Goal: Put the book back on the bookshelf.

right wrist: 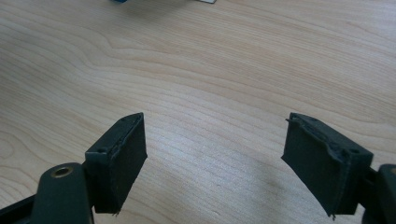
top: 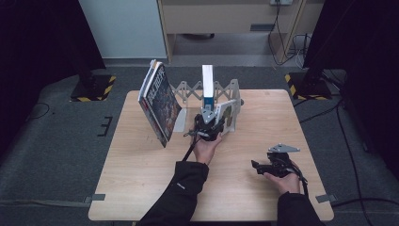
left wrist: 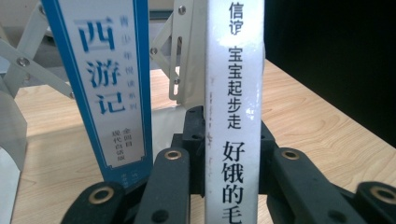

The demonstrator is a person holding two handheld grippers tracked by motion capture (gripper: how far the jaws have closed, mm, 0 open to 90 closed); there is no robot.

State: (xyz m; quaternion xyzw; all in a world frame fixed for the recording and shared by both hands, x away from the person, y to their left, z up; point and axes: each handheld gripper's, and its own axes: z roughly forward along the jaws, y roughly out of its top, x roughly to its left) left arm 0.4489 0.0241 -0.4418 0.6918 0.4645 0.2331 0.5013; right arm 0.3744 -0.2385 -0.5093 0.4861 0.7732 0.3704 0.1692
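The left gripper (top: 210, 128) is clamping a thin white-spined book (left wrist: 235, 93) by its lower spine, both jaws pressed against its two sides, so the book is standing upright while it is being fed toward the expanding metal book rack (top: 226, 92) at the far side of the table (top: 141, 188). The grip low on the spine is leaving the upper part free to slide in between the rack's dividers. Just beside it, on the rack, a blue-and-white book (left wrist: 105, 88) is already standing upright, and this appears to be the neighbour the held book is being lined up against. At the rack's left end, a large illustrated book (top: 160, 103) is leaning tilted against the end plate. The right gripper (top: 263, 165) is resting well apart from the rack, near the table's front edge, its jaws spread wide and holding nothing, probably kept clear until needed.
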